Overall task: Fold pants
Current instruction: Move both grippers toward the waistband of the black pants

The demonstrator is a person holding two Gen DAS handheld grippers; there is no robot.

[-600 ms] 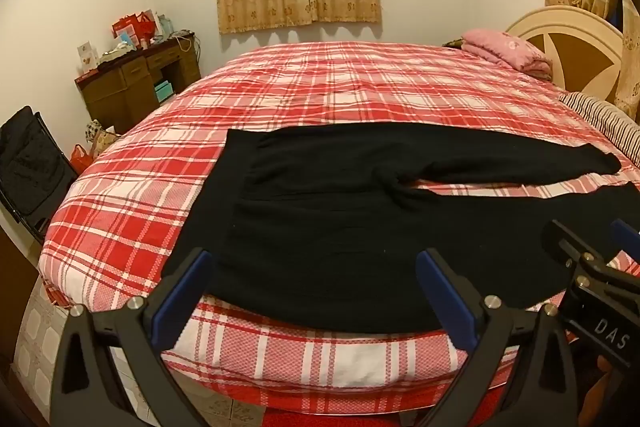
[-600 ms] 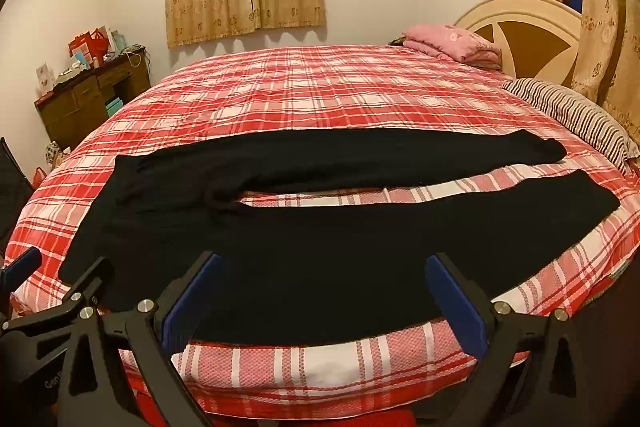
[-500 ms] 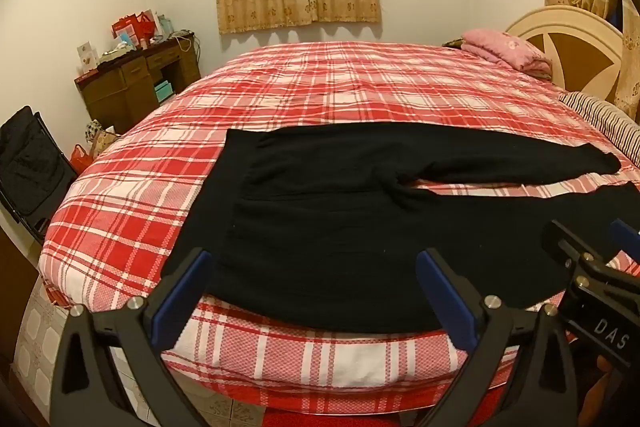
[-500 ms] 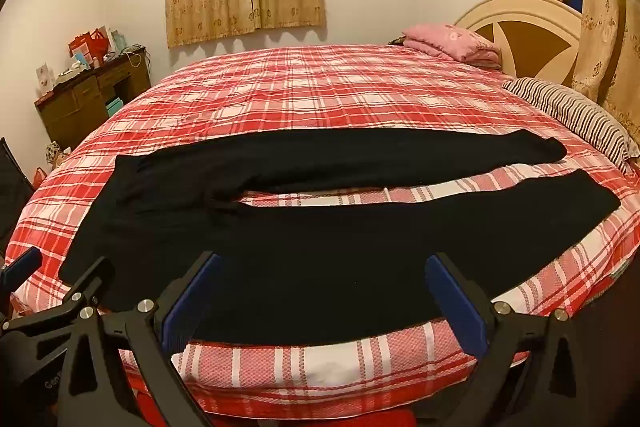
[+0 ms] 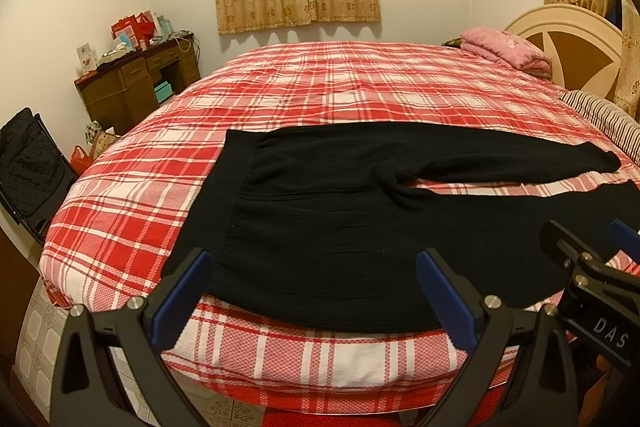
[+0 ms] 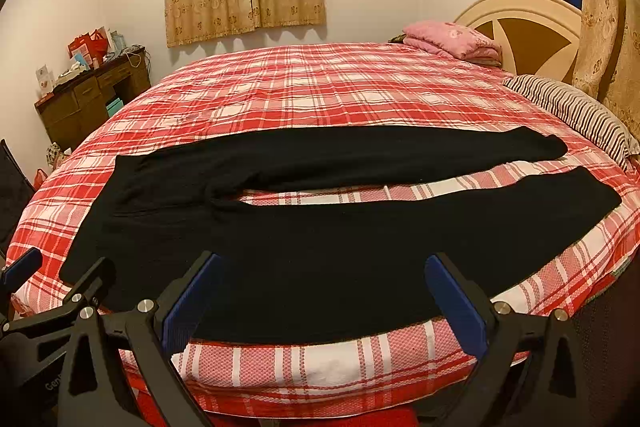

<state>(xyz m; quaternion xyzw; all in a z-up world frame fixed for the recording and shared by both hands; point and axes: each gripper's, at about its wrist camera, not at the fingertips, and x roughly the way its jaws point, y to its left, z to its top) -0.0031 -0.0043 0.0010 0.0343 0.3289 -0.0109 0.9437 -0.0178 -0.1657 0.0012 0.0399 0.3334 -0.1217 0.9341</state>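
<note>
- A pair of black pants lies spread flat on a bed covered in a red and white plaid sheet, both legs stretched out side by side with a strip of sheet showing between them.
- The waistband sits toward the left and the leg ends toward the right, near a striped pillow.
- No fold appears to have been made yet; the whole job, bringing one leg over the other and then folding along the length, looks still to do.
- The left tool hovers at the near edge of the bed by the waist end, its blue-padded jaws spread wide with nothing between them.
- The right tool hovers over the near leg, closer to its middle, jaws likewise spread wide and empty.
- Neither tool seems to touch the cloth, though the fisheye view makes the gap hard to judge.
- The two tools sit side by side, each showing at the edge of the other's view.
</note>
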